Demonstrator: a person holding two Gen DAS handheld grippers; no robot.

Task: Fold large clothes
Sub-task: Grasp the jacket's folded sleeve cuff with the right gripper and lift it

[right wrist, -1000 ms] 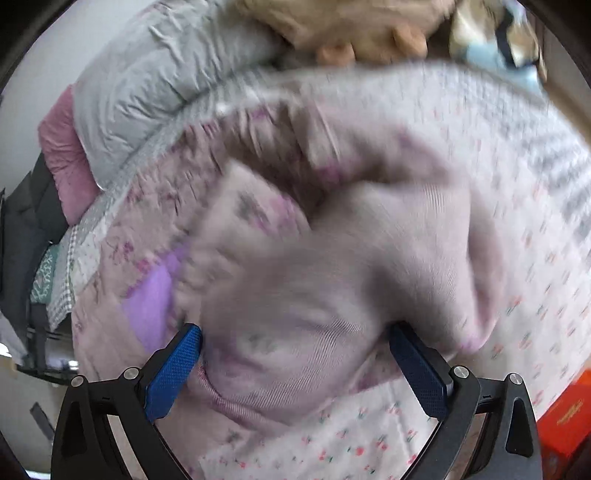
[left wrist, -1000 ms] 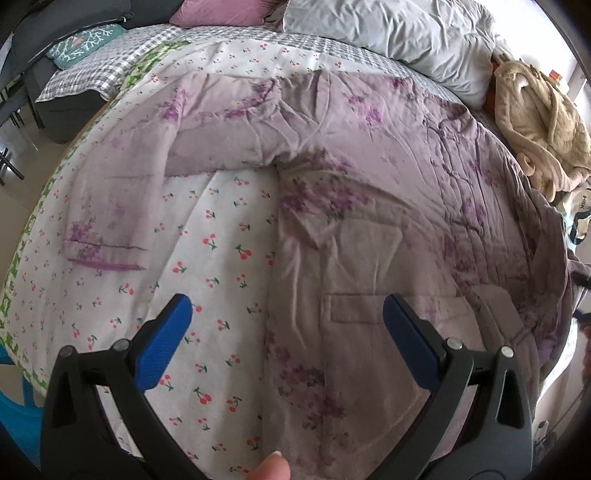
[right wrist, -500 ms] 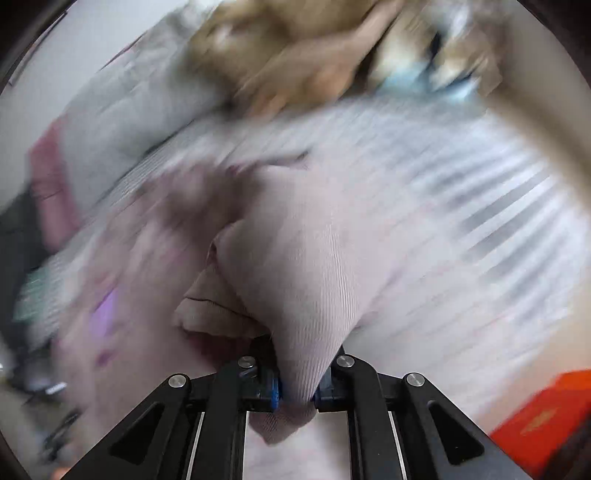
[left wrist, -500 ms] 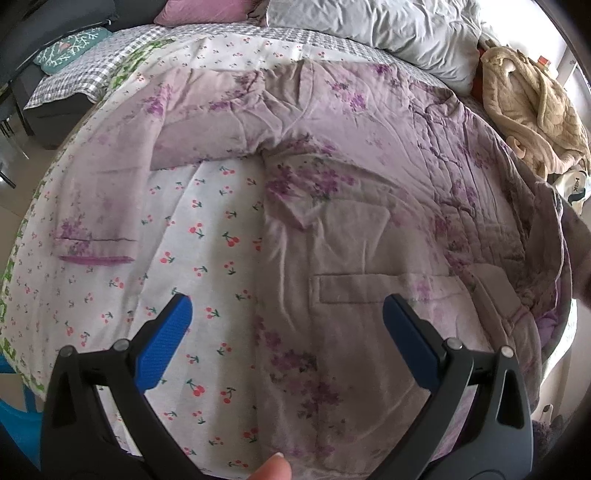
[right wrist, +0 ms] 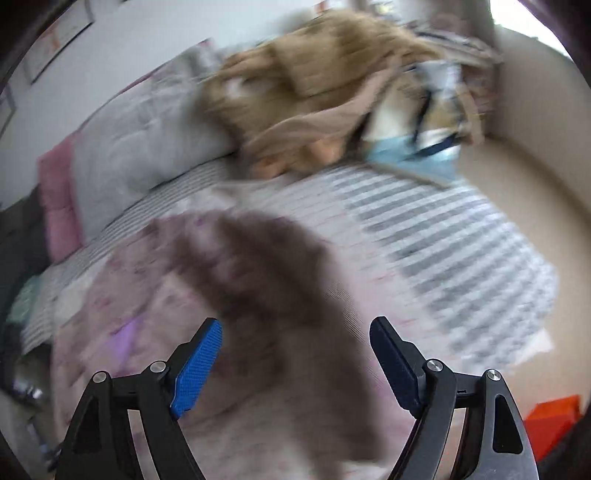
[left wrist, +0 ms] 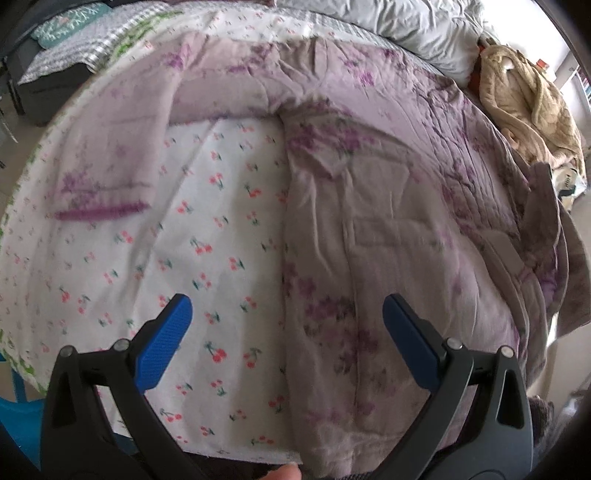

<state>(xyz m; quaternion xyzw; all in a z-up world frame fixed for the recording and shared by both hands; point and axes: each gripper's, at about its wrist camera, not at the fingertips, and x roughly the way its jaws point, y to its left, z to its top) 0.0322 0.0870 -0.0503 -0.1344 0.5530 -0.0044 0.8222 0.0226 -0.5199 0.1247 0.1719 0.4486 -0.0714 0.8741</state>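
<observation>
Between the spread fingers of the left gripper [left wrist: 284, 332], nothing is held; its jaws stand wide apart above the near edge of the purple flowered robe [left wrist: 369, 229], which is laid flat on the bed [left wrist: 207, 258], one sleeve [left wrist: 110, 158] stretched out to the left over the cherry-print sheet. The right gripper [right wrist: 295, 354] is likewise released, with jaws apart and no cloth between them, and a dark, blurred fold of the robe [right wrist: 266, 280] is seen just ahead of it. Beyond the robe, a grey quilt [left wrist: 406, 26] and a tan fleece garment [left wrist: 524, 96] are heaped near the head of the bed. The fold is judged barely begun. A slack right edge could slump off the mattress if it is left unpinned, and a grasp by the left gripper might catch the sheet together with the hem, so that both are dragged and the fold is spoiled.
</observation>
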